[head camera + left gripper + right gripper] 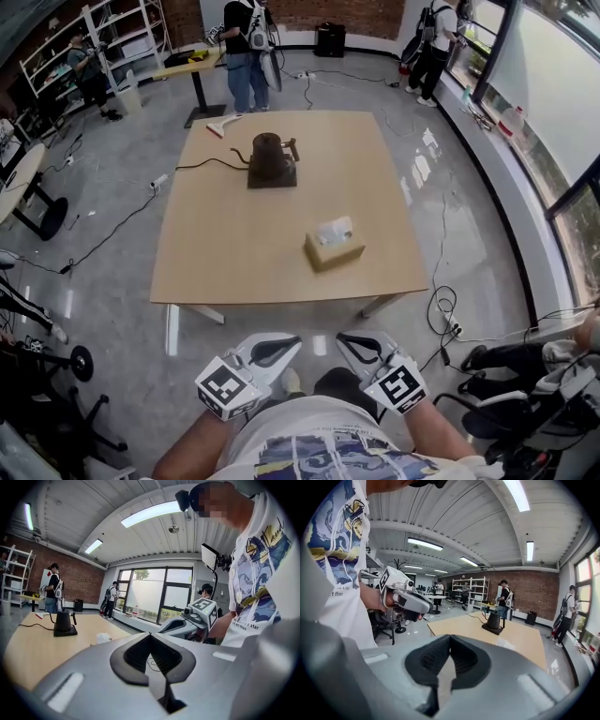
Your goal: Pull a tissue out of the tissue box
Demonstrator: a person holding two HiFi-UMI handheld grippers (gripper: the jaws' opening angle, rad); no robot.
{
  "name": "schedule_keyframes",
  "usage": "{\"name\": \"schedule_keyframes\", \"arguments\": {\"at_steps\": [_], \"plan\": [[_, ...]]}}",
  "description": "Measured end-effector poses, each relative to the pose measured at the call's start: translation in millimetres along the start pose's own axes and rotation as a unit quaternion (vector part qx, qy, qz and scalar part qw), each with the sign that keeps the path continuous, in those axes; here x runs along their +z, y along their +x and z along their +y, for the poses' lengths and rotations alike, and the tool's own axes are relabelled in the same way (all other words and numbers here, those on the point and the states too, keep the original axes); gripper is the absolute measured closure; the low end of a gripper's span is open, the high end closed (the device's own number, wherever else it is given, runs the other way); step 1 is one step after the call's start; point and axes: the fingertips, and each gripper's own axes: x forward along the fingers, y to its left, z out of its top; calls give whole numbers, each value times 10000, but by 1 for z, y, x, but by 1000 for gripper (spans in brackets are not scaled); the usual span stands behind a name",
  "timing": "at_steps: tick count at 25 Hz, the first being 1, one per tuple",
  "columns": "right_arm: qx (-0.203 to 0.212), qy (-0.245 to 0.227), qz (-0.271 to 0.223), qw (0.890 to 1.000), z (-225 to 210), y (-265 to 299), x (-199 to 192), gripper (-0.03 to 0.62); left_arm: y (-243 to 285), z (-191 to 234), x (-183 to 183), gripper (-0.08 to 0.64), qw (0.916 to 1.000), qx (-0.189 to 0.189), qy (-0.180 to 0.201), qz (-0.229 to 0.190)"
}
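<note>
The tan tissue box (335, 248), with a white tissue standing out of its top, sits on the near right part of the wooden table (225, 253). Both grippers are held close to the person's body, short of the table's near edge and well away from the box. My left gripper (284, 347) and right gripper (352, 341) point toward each other and slightly forward. Both are shut and empty. In the left gripper view the shut jaws (150, 635) face the right gripper (199, 616), with the tissue box (104, 638) low to the left. The right gripper view shows its shut jaws (450, 637) and the left gripper (404, 599).
A dark kettle on its base (272, 161) stands mid-table, its cable trailing off the left edge. Cables lie on the floor around the table. Office chairs (525, 403) crowd the near right and near left. People stand at the far end of the room (246, 52).
</note>
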Motion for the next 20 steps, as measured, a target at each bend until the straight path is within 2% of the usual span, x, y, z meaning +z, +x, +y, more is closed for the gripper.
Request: {"name": "schedule_keyframes", "arguments": {"at_steps": [7, 12, 20], "plan": [[82, -137, 21, 9999, -46, 24, 1, 589, 18, 30, 0, 558, 9999, 67, -99, 29], [320, -203, -33, 9993, -97, 38, 5, 589, 45, 53, 16, 558, 9990, 383, -211, -31], [717, -508, 141, 9960, -184, 66, -8, 574, 102, 84, 36, 558, 9971, 747, -116, -56]]}}
